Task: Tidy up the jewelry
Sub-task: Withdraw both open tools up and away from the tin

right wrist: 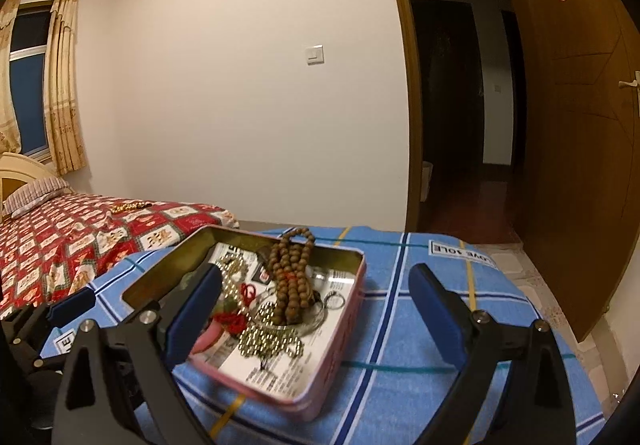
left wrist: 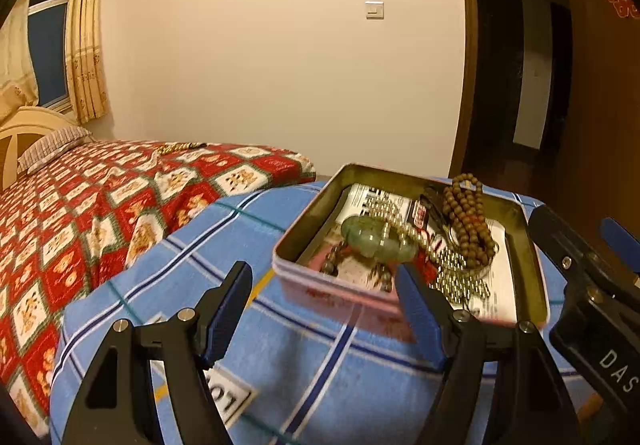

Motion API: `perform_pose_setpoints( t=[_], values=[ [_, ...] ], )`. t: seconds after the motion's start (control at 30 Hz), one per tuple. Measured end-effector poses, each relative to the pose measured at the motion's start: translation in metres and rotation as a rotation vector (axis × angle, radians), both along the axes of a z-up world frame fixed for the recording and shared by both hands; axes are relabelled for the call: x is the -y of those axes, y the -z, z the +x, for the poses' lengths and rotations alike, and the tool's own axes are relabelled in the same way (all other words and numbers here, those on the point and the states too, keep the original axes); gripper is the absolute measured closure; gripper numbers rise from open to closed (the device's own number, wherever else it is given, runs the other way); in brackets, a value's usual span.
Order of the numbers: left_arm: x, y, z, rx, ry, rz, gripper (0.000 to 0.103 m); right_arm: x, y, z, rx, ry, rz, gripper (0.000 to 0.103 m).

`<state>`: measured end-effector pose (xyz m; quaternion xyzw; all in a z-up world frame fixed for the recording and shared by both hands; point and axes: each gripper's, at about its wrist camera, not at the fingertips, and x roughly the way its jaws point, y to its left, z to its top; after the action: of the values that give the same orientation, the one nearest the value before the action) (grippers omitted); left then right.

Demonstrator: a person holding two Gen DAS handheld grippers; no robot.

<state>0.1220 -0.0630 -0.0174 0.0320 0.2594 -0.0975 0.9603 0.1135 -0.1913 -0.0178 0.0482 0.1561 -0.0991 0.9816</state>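
Observation:
An open pink tin box [left wrist: 344, 295] [right wrist: 348, 321] sits on a blue plaid cloth [left wrist: 288, 365]. Inside lie a green jade bangle [left wrist: 374, 239], a brown wooden bead string [left wrist: 466, 219] [right wrist: 294, 277], a gold bead chain [left wrist: 452, 269] [right wrist: 268, 337], red cord [right wrist: 234, 319] and a small ring [right wrist: 334, 301] on printed paper. My left gripper [left wrist: 324, 293] is open and empty, just in front of the tin's near wall. My right gripper [right wrist: 316, 289] is open and empty, its left finger over the tin, its right finger beside it.
A bed with a red patterned quilt [left wrist: 80, 213] [right wrist: 72, 241] lies to the left; a gold chain [left wrist: 176, 147] [right wrist: 128, 207] rests on it. An open doorway [right wrist: 460, 105] and wooden door [right wrist: 568, 125] stand to the right. The right gripper's body shows at the left wrist view's right edge [left wrist: 580, 285].

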Motion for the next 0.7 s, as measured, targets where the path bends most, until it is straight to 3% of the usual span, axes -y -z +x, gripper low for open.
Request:
perform_pose_setpoints(
  t=[0.23, 0.53, 0.7],
  values=[
    [-0.009, -0.003, -0.034, 0.059, -0.009, -0.006, 0.029, -0.002, 0.004, -0.031, -0.033, -0.026, 0.078, 0.006],
    [-0.022, -0.010, -0.072, 0.183, 0.007, -0.039, 0.029, -0.012, -0.011, -0.075, 0.167, -0.002, 0.032, 0.003],
    [-0.025, -0.012, -0.077, 0.204, 0.004, -0.047, 0.029, -0.016, -0.013, -0.083, 0.230, 0.016, -0.008, 0.000]
  ],
)
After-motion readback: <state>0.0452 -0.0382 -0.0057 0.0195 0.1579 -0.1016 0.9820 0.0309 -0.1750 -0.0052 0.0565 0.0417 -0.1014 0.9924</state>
